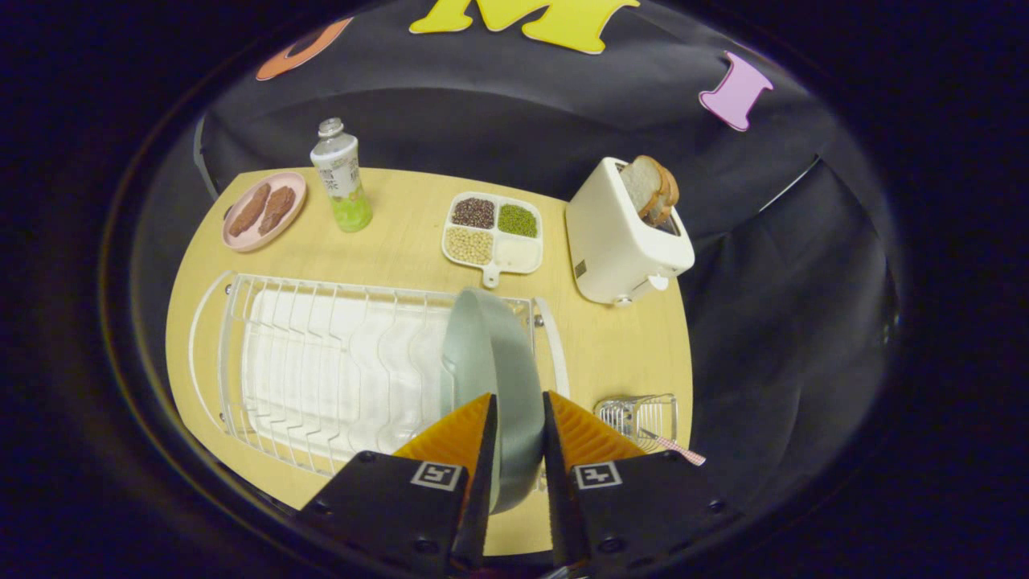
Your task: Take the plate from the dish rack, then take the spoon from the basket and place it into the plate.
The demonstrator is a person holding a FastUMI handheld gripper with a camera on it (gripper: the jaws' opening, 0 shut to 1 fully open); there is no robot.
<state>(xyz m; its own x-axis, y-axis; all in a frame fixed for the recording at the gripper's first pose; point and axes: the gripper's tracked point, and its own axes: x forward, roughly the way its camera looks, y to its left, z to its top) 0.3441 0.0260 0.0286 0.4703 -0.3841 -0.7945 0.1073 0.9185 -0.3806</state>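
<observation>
No wording can be read anywhere. The bottle (pixel 341 178), at about eleven o'clock on the bench (pixel 402 241), wears a pale label with dark characters too small and blurred to make out. The toaster (pixel 623 245), at about one o'clock, has a small dark mark low on its side, also illegible. Each of the fingers (pixel 450 450) carries a square black-and-white marker pattern, not lettering.

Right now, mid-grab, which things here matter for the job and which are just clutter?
For the job: grey plate on edge between the gripper fingers, which look closed on it; white dish rack; wire basket holding the spoon.

Clutter: toaster with bread, divided grain tray, bottle, pink plate.
</observation>
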